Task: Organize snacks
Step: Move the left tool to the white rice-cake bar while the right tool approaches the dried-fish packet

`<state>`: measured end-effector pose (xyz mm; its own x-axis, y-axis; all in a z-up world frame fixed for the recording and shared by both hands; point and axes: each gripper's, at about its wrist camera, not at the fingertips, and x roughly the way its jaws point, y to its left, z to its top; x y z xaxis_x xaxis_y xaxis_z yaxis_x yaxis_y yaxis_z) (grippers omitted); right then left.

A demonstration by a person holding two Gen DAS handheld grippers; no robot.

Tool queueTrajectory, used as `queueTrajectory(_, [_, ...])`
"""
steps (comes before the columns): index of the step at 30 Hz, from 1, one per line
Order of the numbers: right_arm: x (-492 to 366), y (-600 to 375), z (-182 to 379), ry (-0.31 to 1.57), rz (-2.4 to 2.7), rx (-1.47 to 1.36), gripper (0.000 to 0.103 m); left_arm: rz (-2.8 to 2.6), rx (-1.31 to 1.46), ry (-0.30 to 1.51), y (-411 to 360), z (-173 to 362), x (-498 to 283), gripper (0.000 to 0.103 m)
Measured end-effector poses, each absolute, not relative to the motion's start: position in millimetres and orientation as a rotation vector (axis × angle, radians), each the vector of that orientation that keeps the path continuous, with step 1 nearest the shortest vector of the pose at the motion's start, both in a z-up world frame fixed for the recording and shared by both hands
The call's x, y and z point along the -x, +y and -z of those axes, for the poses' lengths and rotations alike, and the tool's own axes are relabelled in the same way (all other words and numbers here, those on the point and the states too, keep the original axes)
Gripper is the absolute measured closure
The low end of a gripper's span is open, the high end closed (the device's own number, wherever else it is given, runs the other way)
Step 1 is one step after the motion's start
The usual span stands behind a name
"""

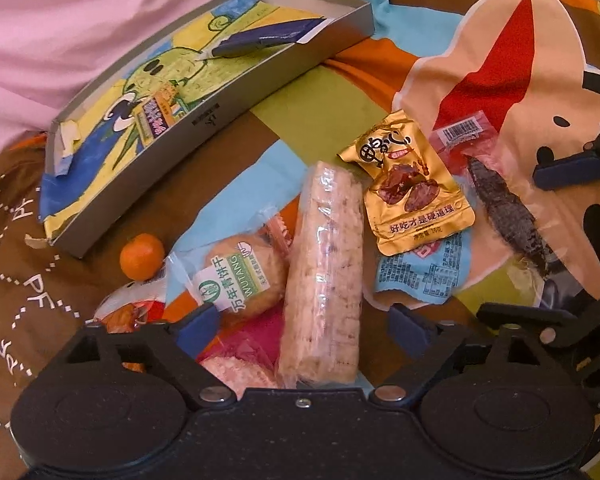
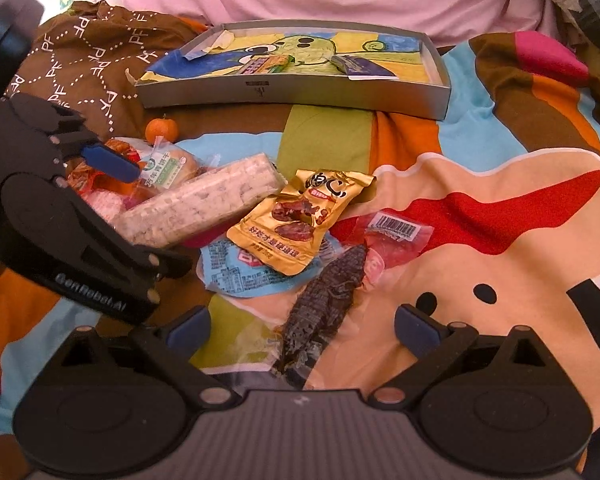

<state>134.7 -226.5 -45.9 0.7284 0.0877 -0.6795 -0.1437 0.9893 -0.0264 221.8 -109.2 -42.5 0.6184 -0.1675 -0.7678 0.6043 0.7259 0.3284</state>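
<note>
left wrist: left gripper (image 1: 304, 332) fingers spread wide, holding nothing — over rice bar (image 1: 324, 276) on bedspread (image 1: 316, 112) | right wrist: right gripper (image 2: 302, 330) fingers apart, empty — dried fish (image 2: 320, 308) between them; box (image 2: 296, 94) beyond

Lighting: bright, warm, even; shadows soft and faint. Glare: white highlights on the clear wrapper of the rice bar (image 1: 324, 272) and a sheen on the gold packet (image 2: 300, 220). Pink cloth (image 1: 80, 20) washed out, nearly overexposed. Distortion: strong fisheye bending; the box (image 2: 296, 92) edge curves; corners vignette to black. Focus: centre fairly sharp, edges soft, grain throughout.
</note>
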Motion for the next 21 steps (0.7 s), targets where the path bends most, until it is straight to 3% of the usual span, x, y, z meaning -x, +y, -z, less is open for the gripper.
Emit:
queueTrajectory(4, [-134,-226,46,0.745,-0.126,0.087,0.003,0.473,-0.625,0.795,-112,41,-224,0.030])
queueTrajectory(9, [-134,-226,46,0.745,-0.127,0.088,0.003,0.475,-0.664,0.845,-121,44,-221,0.061])
queueTrajectory(14, [-134,-225,46,0.745,-0.126,0.090,0.003,0.472,-0.653,0.864,-124,48,-226,0.061])
queueTrajectory(21, [-139,-228,47,0.763,-0.164,0.080,0.002,0.472,-0.385,0.971,-107,46,-260,0.058])
